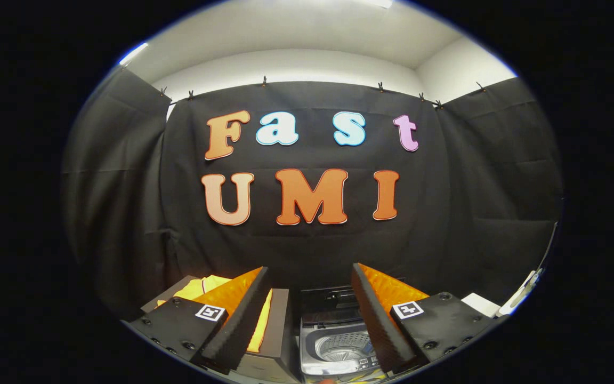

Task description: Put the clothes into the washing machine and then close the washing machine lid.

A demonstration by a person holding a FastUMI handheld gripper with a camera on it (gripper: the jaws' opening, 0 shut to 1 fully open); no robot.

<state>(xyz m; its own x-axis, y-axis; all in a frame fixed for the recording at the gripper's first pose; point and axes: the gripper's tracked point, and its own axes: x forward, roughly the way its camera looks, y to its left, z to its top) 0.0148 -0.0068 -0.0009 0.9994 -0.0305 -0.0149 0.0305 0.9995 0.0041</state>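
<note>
My gripper (309, 288) is open, its two fingers spread wide with nothing between them. Below and beyond the fingers stands a small top-loading washing machine (333, 336) with its lid up, so the metal drum (347, 345) shows inside. To the left of the machine, partly behind my left finger, yellow clothes (200, 288) lie on a dark box-like stand (277, 330). The gripper is held high above both, touching neither.
Black cloth walls close the booth on the far side and on both flanks. A white object (480, 304) lies to the right of the washing machine, past my right finger, with a pale cable or rod (525, 290) beside it.
</note>
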